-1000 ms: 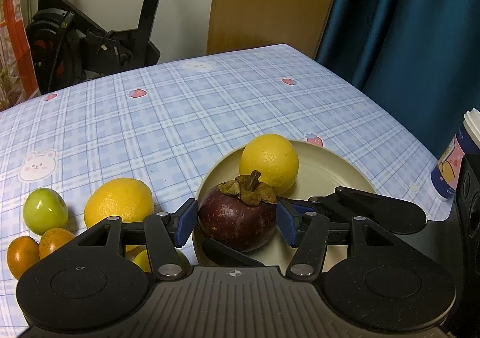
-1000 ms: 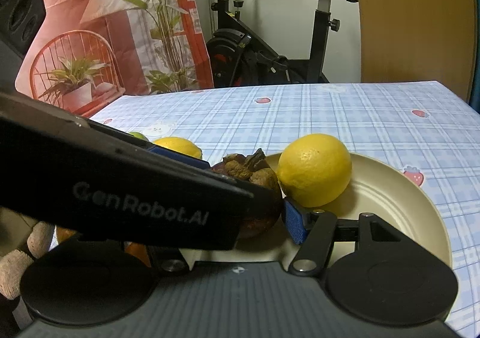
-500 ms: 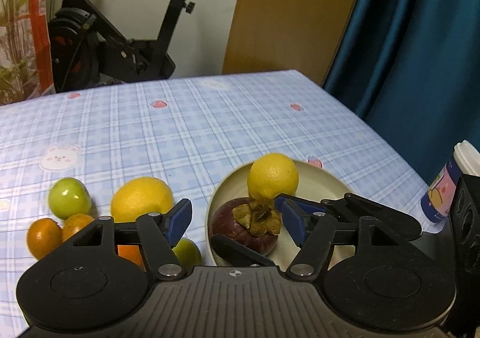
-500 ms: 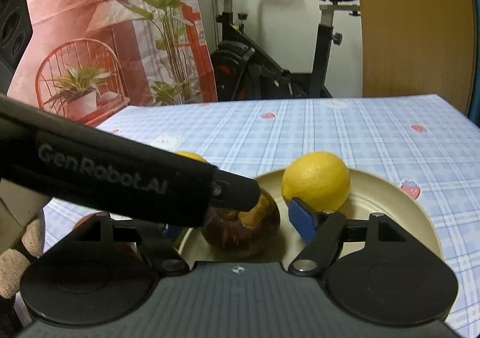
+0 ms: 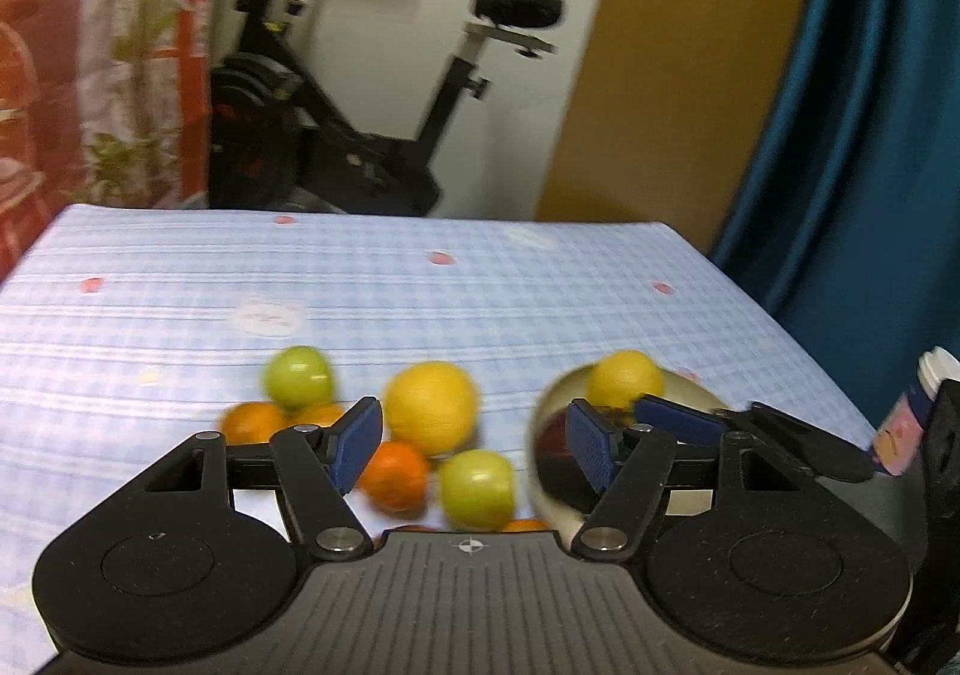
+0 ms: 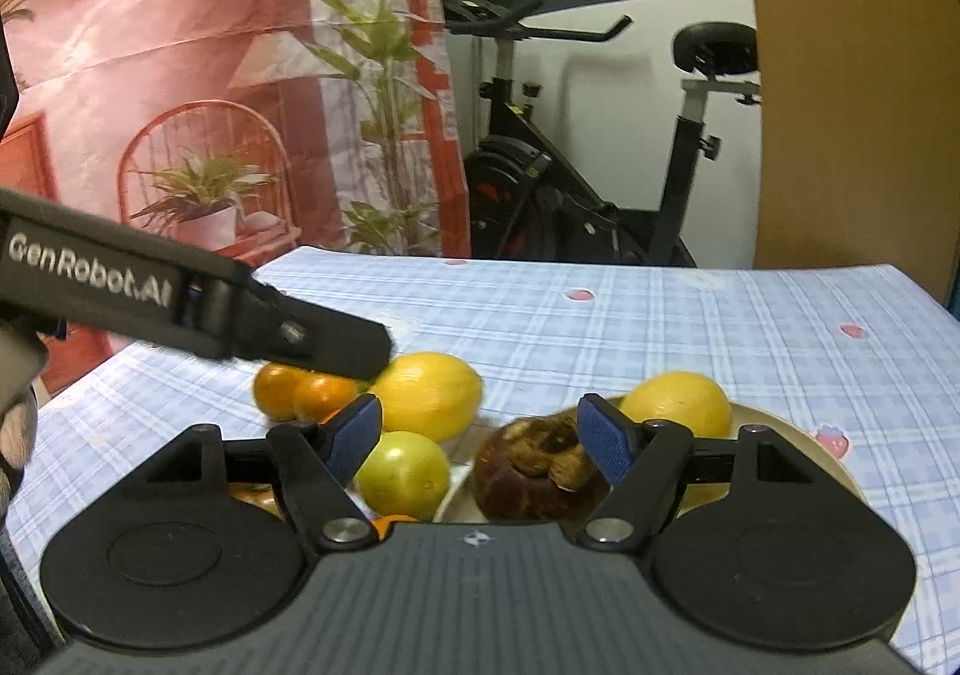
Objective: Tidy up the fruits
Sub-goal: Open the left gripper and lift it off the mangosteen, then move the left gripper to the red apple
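Note:
A cream plate (image 6: 798,450) holds a dark mangosteen (image 6: 534,474) and a lemon (image 6: 675,405); the plate also shows in the left wrist view (image 5: 690,384). Beside the plate on the table lie a lemon (image 5: 429,405), two green fruits (image 5: 297,378) (image 5: 477,486) and several oranges (image 5: 393,474). My left gripper (image 5: 471,441) is open and empty, raised above the loose fruits. My right gripper (image 6: 480,438) is open and empty, close over the mangosteen and a green fruit (image 6: 402,474). The left gripper's body (image 6: 198,309) crosses the right wrist view.
The table has a blue checked cloth (image 5: 420,291). A paper cup (image 5: 912,417) stands at its right edge. An exercise bike (image 6: 600,195) stands behind the table, with a blue curtain (image 5: 870,135) to the right.
My left gripper let go of the mangosteen on the plate, lifted and swung left toward the loose fruits. My right gripper pulled back and rose a little.

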Demonstrator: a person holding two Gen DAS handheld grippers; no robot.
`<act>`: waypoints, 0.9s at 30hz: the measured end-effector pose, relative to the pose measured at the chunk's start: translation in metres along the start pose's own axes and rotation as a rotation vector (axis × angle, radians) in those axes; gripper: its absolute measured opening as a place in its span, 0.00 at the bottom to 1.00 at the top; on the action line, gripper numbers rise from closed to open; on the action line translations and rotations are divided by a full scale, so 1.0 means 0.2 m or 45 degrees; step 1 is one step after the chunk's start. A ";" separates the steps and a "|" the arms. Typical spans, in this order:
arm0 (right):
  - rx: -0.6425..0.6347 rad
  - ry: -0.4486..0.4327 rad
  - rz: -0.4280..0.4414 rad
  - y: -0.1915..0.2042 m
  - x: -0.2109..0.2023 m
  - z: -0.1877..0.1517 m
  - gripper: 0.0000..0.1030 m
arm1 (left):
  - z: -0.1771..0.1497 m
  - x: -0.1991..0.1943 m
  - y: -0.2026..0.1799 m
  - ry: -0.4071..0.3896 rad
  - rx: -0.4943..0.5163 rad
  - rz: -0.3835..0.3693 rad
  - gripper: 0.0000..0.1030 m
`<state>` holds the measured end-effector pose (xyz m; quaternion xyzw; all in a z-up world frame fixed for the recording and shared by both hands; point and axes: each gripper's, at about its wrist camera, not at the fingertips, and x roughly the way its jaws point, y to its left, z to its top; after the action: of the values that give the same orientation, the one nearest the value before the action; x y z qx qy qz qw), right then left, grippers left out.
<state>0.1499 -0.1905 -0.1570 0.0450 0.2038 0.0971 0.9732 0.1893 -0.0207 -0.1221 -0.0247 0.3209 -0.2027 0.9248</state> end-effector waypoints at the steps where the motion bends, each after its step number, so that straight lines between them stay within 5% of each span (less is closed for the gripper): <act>1: -0.006 0.000 0.007 0.01 0.00 0.00 0.72 | 0.00 -0.02 0.03 -0.008 -0.015 0.019 0.68; 12: -0.068 0.038 0.091 0.10 0.00 -0.02 0.72 | -0.04 -0.16 0.31 -0.053 -0.150 0.161 0.68; 27: -0.258 0.145 0.268 0.28 0.08 -0.10 0.72 | -0.19 -0.13 0.38 -0.016 -0.255 0.069 0.68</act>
<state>0.1462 -0.1310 -0.1740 -0.0377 0.2418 0.2212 0.9440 0.1743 0.0628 -0.1501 -0.1095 0.3345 -0.1444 0.9248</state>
